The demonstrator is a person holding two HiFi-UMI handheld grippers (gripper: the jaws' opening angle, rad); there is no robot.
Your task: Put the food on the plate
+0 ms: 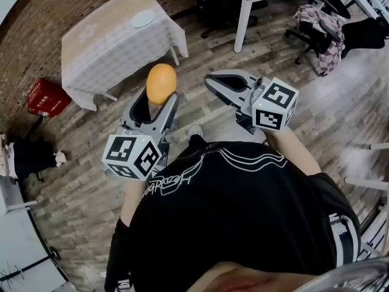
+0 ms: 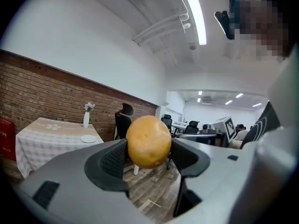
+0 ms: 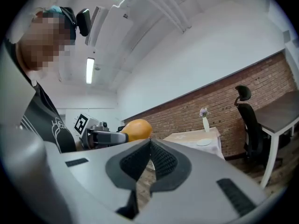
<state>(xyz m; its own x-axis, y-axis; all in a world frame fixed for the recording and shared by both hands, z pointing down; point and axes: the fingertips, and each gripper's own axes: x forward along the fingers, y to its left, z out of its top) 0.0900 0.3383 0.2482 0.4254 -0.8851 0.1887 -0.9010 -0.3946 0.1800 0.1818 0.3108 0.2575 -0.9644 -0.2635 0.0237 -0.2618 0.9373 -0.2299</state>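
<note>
The left claw (image 1: 160,100) stands wide, pinching the potato (image 1: 161,83) right at its tips. The right claw (image 1: 226,81) beside it is closed on nothing. The plate (image 1: 143,19) sits on the table (image 1: 91,47) well ahead of both claws. The risk I see: the smooth round potato may roll out of that shallow tip hold on the way over, or bounce off the plate if let go high

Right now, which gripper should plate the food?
Left. The left gripper holds the round yellow-orange food between its jaws; the right gripper is shut and empty. The plate lies on the clothed table ahead, toward the left side.
</note>
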